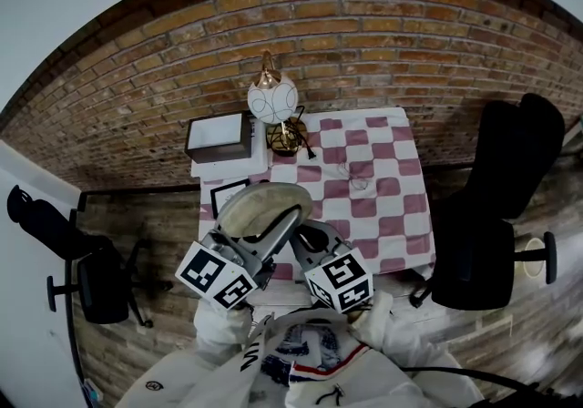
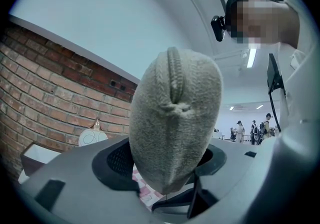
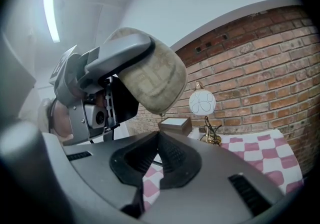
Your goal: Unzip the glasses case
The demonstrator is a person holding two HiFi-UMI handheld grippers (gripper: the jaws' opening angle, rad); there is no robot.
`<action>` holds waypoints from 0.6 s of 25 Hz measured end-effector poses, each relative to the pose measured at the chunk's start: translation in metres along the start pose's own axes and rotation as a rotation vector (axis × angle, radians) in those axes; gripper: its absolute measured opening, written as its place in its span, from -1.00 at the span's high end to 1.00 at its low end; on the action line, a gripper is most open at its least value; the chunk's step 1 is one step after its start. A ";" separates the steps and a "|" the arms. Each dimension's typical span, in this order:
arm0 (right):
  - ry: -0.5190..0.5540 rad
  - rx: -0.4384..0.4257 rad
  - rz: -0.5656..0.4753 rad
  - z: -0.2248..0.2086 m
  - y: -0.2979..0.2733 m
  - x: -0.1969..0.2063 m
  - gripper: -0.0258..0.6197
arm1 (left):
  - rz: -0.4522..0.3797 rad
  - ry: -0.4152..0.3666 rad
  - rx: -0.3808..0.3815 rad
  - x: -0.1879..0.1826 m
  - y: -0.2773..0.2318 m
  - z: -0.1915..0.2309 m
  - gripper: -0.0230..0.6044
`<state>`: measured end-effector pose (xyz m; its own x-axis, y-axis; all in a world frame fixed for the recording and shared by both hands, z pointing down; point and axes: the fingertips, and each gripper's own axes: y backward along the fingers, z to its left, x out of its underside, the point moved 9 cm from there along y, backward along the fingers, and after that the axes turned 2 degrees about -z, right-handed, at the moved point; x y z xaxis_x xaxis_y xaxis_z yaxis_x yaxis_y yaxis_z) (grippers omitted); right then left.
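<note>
L tongs (image 2: 167, 164) clamped on grey glasses case (image 2: 175, 118), held in air above checkered worktop (image 1: 364, 169). R tongs (image 3: 159, 134) clenched, tips just under case's end; can't tell if zip pull's pinched.

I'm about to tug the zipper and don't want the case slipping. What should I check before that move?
1. Left claw clamped on the glasses case: ok, pads press on both its sides.
2. Zipper in sight: ok, closed along the stretch that shows in the left gripper view.
3. Right claw shut: ok, jaws together just under the case's end.
4. Zipper pull pinched in the right claw: cannot tell; a thin tab hangs from the case down to the jaw tips.
5. Case held clear of the table: ok, it is lifted above the checked cloth.
</note>
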<state>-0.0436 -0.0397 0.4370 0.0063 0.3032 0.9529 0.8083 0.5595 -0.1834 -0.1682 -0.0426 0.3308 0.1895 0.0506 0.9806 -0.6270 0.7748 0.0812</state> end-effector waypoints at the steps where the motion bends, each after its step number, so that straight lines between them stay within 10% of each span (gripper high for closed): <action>1: 0.006 -0.001 0.003 -0.002 0.003 0.000 0.87 | 0.001 0.000 -0.002 0.000 -0.002 -0.002 -0.01; 15: -0.030 0.044 0.016 -0.057 0.079 -0.006 0.87 | 0.046 0.000 -0.007 0.017 -0.037 -0.065 0.00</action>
<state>0.0536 -0.0410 0.4308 0.0011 0.3353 0.9421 0.7815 0.5875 -0.2100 -0.0930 -0.0294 0.3329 0.1608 0.0867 0.9832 -0.6296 0.7761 0.0345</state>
